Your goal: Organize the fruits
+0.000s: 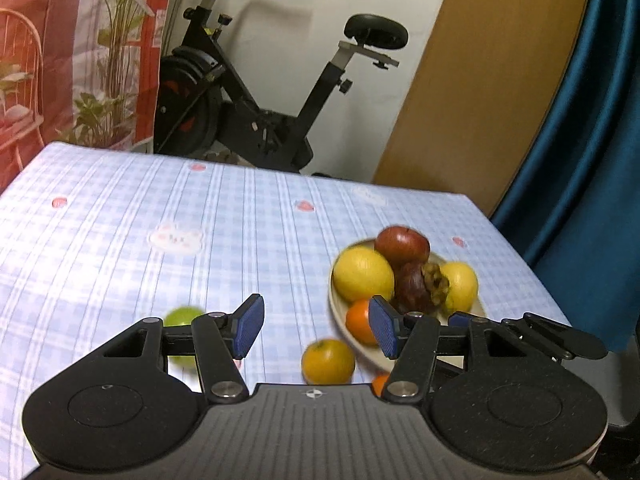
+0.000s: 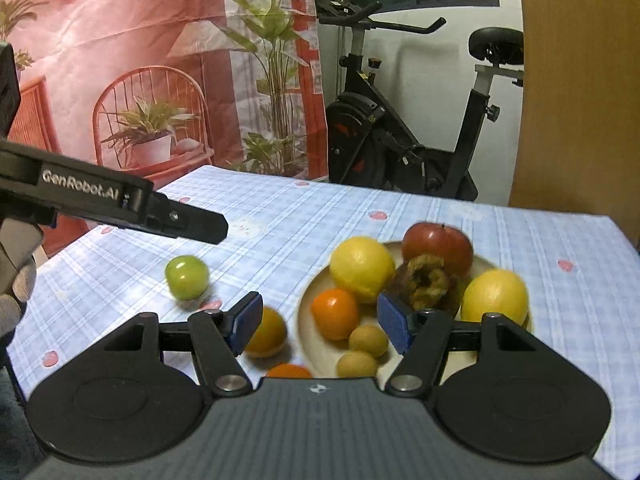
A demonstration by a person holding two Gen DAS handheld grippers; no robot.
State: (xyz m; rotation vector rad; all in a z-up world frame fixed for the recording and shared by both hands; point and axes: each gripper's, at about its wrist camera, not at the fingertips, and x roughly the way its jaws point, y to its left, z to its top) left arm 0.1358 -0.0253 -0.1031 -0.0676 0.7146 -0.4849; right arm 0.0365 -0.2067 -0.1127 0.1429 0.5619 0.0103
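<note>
A beige plate (image 2: 308, 320) sits toward the right side of the worktop (image 2: 300, 216), which is covered with a blue checked cloth. The plate holds a red apple (image 2: 436, 244), two lemons (image 2: 360, 268), an orange (image 2: 334, 314), a dark, dried-looking fruit (image 2: 426, 280) in the middle and two small yellowish fruits (image 2: 368, 340) at its near edge. Off the plate, a green apple (image 2: 187, 276) lies well to the left on the cloth, and an orange fruit (image 2: 266, 332) lies just beside the plate's left rim, with another orange one (image 2: 288, 371) nearer the camera. The right claw (image 2: 320, 326) is spread above the plate's near edge with nothing between its blue pads. The left claw (image 1: 316, 328) is likewise spread and empty, above the loose orange fruit.
</note>
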